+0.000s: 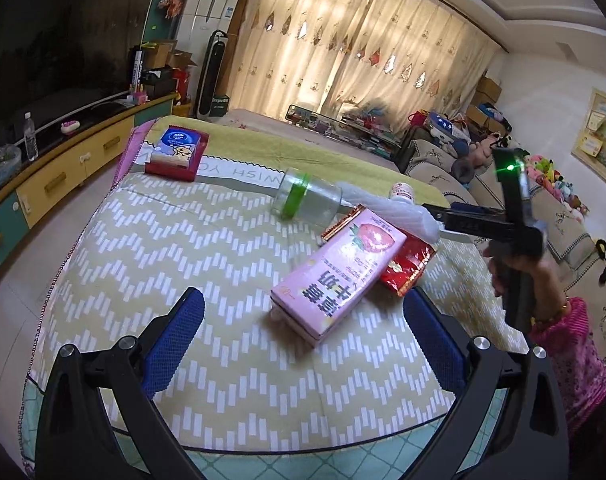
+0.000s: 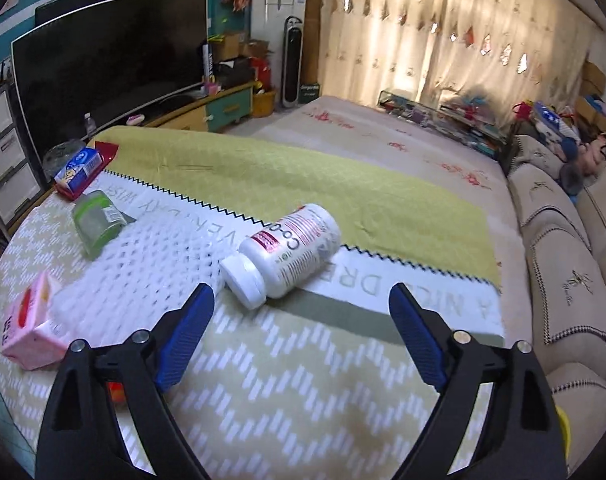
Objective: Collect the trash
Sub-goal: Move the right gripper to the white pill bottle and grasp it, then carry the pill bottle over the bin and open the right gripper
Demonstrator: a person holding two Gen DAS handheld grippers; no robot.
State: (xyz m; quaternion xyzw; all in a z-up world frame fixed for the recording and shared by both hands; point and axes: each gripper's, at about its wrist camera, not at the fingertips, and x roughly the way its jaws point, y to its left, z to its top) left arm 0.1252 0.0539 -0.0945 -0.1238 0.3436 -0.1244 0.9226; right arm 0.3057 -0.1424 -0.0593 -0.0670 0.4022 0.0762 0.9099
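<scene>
A pink strawberry milk carton (image 1: 337,274) lies on the patterned table cloth (image 1: 207,248), partly over a red wrapper (image 1: 409,264). My left gripper (image 1: 303,312) is open with the carton's near end between its fingers. Behind lie a clear cup with a green band (image 1: 303,198), a white foam net (image 1: 387,210) and a white pill bottle (image 1: 402,191). My right gripper (image 2: 301,304) is open, just short of the pill bottle (image 2: 287,250) lying on its side. The foam net (image 2: 151,256), the cup (image 2: 97,220) and the carton (image 2: 33,324) lie to its left.
A red tray holding a blue tissue pack (image 1: 179,152) sits at the table's far left corner. A TV (image 1: 59,44) on a yellow cabinet (image 1: 79,164) is at left. A sofa (image 2: 563,260) runs along the right. A large mat (image 2: 383,136) lies beyond the table.
</scene>
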